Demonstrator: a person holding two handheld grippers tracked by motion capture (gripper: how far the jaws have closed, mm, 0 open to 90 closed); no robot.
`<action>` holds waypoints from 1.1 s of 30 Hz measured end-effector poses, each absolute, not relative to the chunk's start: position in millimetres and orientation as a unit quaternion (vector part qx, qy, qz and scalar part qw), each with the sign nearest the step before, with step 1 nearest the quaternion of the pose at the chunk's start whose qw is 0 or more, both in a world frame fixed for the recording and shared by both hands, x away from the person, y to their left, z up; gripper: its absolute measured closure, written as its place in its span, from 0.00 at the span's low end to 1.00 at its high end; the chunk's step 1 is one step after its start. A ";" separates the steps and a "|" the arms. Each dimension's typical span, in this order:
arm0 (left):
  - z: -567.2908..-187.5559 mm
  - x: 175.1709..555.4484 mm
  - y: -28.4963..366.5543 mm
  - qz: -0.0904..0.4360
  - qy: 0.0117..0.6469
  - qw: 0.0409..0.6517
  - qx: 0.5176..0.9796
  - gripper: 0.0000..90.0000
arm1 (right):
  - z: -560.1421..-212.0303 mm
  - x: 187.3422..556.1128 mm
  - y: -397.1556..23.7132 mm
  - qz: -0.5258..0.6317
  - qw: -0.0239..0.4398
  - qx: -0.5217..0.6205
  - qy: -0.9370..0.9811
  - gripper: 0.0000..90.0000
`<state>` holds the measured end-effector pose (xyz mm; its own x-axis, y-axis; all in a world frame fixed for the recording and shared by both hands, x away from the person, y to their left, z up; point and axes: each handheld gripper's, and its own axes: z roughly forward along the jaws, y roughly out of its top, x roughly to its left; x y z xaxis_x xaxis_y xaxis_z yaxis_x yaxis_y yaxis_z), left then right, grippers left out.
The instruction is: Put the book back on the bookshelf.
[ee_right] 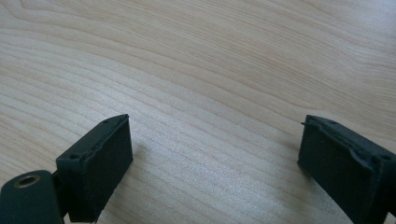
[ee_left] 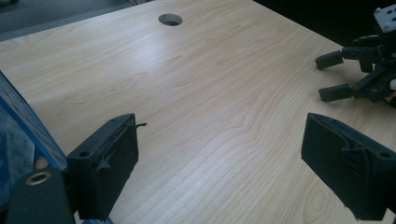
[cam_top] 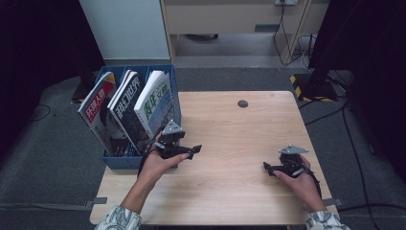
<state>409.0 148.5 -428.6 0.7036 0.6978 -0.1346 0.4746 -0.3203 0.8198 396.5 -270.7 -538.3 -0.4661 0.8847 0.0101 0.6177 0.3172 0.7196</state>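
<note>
We count three magazines [cam_top: 129, 108] standing upright, one per slot, in the blue file rack [cam_top: 173, 80] at the table's [cam_top: 239, 167] left edge, spines tilted for easy reach. Our left gripper [cam_top: 194, 151], just beside the rack, has its jaws spread wide and empty; our right gripper [cam_top: 268, 166] rests apart, likewise gaping, holding nothing

We note that the lower parts of the three upright magazines [cam_top: 125, 108] are hidden inside the blue plastic file box [cam_top: 165, 72], and their cover print is too small to read. In the left gripper view, the box [ee_left: 28, 126] is cut off by the left edge. Our forearms leave the high view at the bottom edge of the light wooden table [cam_top: 230, 191].
</note>
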 end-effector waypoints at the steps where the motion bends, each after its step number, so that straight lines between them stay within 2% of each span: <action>1: -429.5 409.7 146.3 0.122 0.364 0.453 0.805 0.12 | -538.2 396.3 -270.5 0.337 0.198 0.478 0.787 0.11; 16: -441.1 420.5 109.1 0.120 0.359 0.424 0.823 0.08 | -538.6 396.1 -270.2 0.337 0.199 0.476 0.787 0.10; 33: -474.0 417.8 62.5 0.098 0.331 0.401 0.848 0.08 | -538.6 395.9 -270.0 0.337 0.198 0.475 0.788 0.10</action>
